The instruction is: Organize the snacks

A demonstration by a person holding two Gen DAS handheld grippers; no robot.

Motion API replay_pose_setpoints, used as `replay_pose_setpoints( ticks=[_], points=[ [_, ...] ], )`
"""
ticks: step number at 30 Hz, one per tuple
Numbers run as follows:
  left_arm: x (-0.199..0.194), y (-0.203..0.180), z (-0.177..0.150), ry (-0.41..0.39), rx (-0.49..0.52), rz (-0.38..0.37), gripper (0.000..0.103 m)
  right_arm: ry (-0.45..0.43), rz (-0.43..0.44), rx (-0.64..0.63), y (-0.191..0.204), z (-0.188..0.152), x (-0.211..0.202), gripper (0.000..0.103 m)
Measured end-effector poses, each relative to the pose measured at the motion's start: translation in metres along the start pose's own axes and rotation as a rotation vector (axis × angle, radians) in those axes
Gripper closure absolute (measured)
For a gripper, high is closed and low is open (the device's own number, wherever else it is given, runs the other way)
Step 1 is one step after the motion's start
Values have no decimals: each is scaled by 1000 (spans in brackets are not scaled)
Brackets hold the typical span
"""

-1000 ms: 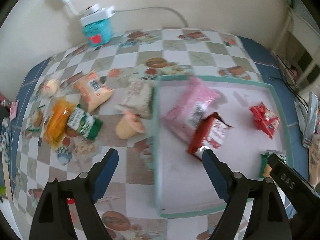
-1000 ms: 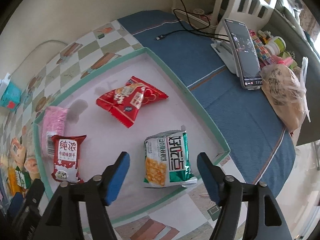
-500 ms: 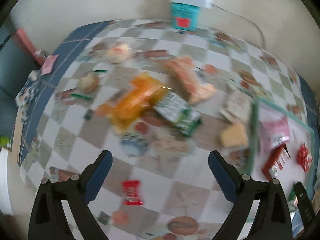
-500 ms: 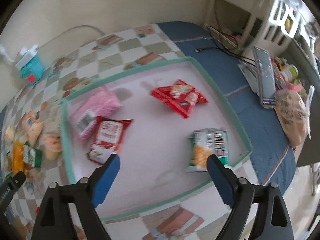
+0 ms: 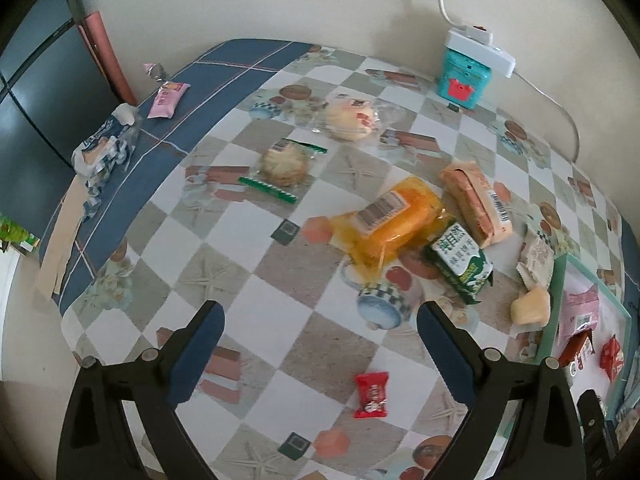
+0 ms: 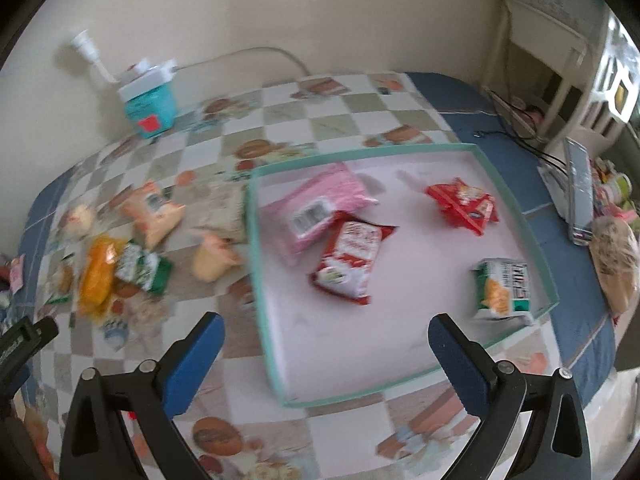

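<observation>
A teal-rimmed white tray (image 6: 251,256) holds a pink packet (image 6: 316,204), a red-and-white packet (image 6: 350,258), a red packet (image 6: 464,204) and a green-and-white packet (image 6: 502,290). Loose snacks lie on the checkered table left of it: an orange packet (image 5: 390,220), a green packet (image 5: 460,262), a peach packet (image 5: 478,202), a yellow jelly cup (image 5: 530,306), a small red candy (image 5: 372,394), two wrapped pastries (image 5: 284,164). My left gripper (image 5: 318,338) is open and empty above the table. My right gripper (image 6: 326,354) is open and empty over the tray's near-left corner.
A teal box with a white power strip (image 5: 466,76) stands at the back by the wall. A pink wrapper (image 5: 168,98) and a blue-white bag (image 5: 102,148) lie on the blue cloth at the left edge. A phone on a stand (image 6: 578,192) and a bag (image 6: 614,260) stand right of the tray.
My left gripper has swung left, away from the tray, and now faces the loose snacks. My right gripper has pulled back and turned left, so the whole tray shows. Both stay open.
</observation>
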State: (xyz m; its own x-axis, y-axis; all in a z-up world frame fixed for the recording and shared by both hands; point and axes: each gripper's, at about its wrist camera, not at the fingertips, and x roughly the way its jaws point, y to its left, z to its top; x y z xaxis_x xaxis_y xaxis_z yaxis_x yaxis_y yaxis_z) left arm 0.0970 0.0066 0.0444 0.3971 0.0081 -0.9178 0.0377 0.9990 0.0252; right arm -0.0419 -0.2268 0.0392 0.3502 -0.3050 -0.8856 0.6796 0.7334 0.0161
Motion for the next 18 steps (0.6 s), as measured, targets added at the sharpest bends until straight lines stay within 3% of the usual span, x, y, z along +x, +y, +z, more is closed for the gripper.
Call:
replay_pose_setpoints(
  ticks=[10,18],
  points=[
    [22,27,-20,83,-22,9,6,92,79,-64,37,-27,11,0],
    [39,18,-41,150,1,-18,6,133,67,-78,44,-45,16,0]
  ],
)
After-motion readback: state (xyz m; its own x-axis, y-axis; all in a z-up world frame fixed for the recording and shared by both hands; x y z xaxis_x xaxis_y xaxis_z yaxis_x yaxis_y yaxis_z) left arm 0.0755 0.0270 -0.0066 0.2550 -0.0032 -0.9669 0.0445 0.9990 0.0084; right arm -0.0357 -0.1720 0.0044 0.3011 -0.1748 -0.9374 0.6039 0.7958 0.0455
